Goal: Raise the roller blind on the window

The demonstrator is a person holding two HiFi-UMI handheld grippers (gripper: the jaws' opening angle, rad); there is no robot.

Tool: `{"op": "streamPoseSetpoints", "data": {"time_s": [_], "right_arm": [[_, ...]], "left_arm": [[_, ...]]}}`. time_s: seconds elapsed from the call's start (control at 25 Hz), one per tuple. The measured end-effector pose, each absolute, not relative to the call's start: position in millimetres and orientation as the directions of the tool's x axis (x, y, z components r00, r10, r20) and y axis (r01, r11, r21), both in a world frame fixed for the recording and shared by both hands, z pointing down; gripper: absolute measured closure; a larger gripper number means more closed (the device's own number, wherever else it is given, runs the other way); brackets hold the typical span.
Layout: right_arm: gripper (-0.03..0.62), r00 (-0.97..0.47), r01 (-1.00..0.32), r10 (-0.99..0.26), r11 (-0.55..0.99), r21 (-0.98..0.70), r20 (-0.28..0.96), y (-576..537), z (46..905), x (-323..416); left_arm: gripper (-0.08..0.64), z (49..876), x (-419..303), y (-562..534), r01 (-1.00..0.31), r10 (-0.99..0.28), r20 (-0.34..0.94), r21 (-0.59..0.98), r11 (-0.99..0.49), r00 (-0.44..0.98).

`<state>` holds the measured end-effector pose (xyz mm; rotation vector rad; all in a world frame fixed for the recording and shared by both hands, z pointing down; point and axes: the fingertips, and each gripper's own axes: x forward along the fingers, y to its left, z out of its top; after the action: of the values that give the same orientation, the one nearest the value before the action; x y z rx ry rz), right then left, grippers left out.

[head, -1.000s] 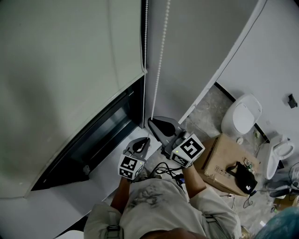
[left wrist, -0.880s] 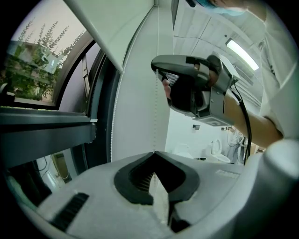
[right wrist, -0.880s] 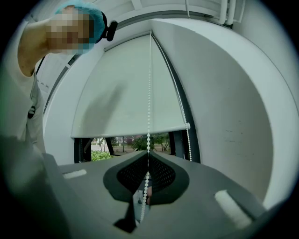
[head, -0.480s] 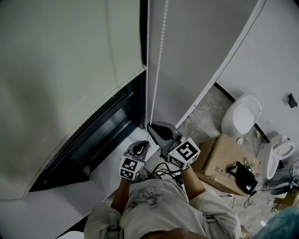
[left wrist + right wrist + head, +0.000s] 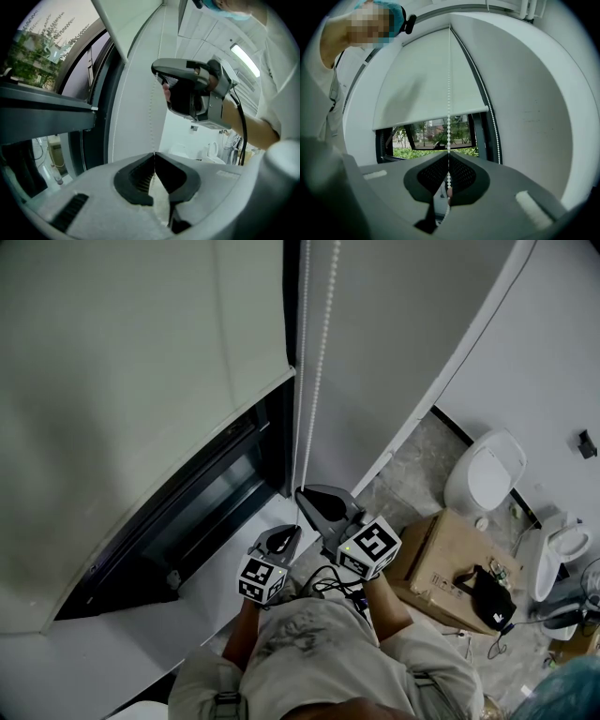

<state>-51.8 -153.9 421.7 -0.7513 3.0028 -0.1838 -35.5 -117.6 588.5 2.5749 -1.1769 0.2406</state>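
1. Nearest me, my left gripper (image 5: 153, 155) is pinched shut on the bead chain (image 5: 151, 117).
2. Just above it, my right gripper (image 5: 448, 159) is clenched on that chain too.
3. Beyond them, the roller blind (image 5: 426, 89) covers most of the window (image 5: 436, 138), baring only a low strip of glass.
4. I judge this a hand-over-hand pull, early on. Next, one gripper should hold while the other releases and re-grips higher.

Left gripper (image 5: 292, 532) and right gripper (image 5: 303, 496) dropped a bit lower in frame; the roller blind (image 5: 141, 390) edged up, showing more window (image 5: 211, 507).
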Motion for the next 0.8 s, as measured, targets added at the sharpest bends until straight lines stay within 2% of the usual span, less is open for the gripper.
{"op": "streamPoseSetpoints", "data": {"time_s": [0.28,0.44,0.6,0.8], "right_arm": [[0.581,-0.884,-0.462,-0.467,0.878,-0.125,-0.017,-149,420,-51],[0.581,-0.884,-0.462,-0.467,0.879,-0.123,-0.019,-148,421,-52],[0.581,-0.883,-0.464,-0.470,0.877,-0.126,-0.022,-145,423,-50],[0.581,-0.880,-0.467,-0.474,0.875,-0.127,-0.022,-143,423,-48]], "left_arm": [[0.512,535,-39,-112,-0.726,-0.704,0.184,0.234,-0.646,0.686],[0.488,494,-49,-116,-0.737,-0.730,0.124,0.197,-0.646,0.672],[0.476,439,-57,-119,-0.747,-0.757,0.010,0.171,-0.642,0.653],[0.465,374,-54,-128,-0.758,-0.761,-0.079,0.067,-0.649,0.644]]}}
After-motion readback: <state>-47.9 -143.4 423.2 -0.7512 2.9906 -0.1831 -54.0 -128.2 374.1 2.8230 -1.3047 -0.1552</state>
